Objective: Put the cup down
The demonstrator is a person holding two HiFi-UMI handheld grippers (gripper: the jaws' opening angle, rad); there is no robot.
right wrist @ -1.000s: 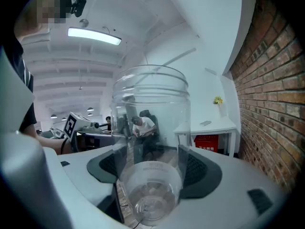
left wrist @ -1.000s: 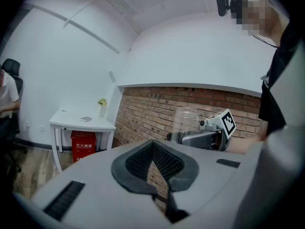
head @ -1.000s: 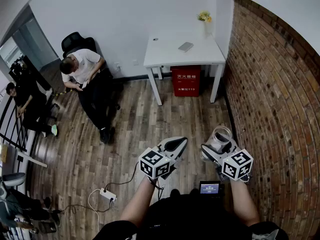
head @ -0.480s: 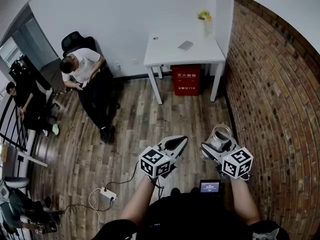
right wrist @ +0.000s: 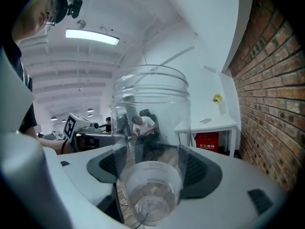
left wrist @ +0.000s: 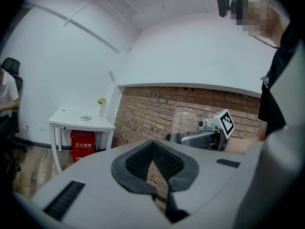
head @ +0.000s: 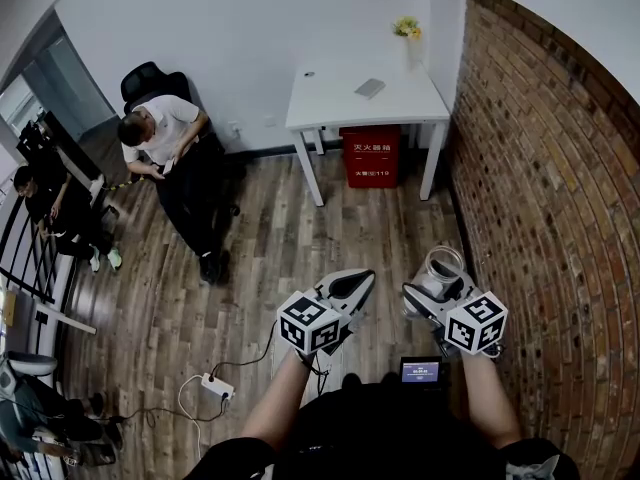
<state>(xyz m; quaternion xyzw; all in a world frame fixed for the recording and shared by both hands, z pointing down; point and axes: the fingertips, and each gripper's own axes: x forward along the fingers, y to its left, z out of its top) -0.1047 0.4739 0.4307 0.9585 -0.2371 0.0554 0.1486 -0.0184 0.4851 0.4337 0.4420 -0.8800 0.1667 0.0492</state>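
1. The clear cup (head: 441,269) stood upright with its mouth up. In the right gripper view its long axis ran from top to bottom of the frame, crossing the line of the jaws, with the base low in the frame.
2. Compared with the frames from a second and half a second before, almost nothing differed. Cup and both grippers kept the same spot low in the head view, and the right jaws kept the same spread.
3. The right gripper (head: 436,291) clasped the cup's lower part, with a pad against each side of the wall and the rim rising clear above the jaws.
4. The cup hung in the air at the lower right of the head view, over the wooden floor (head: 260,258). It was near the brick wall (head: 540,198) and well apart from the white table (head: 335,103) in the upper middle.
5. The left gripper (head: 346,288), lower centre, had its jaws pressed together on nothing, beside the right one but apart from the cup.
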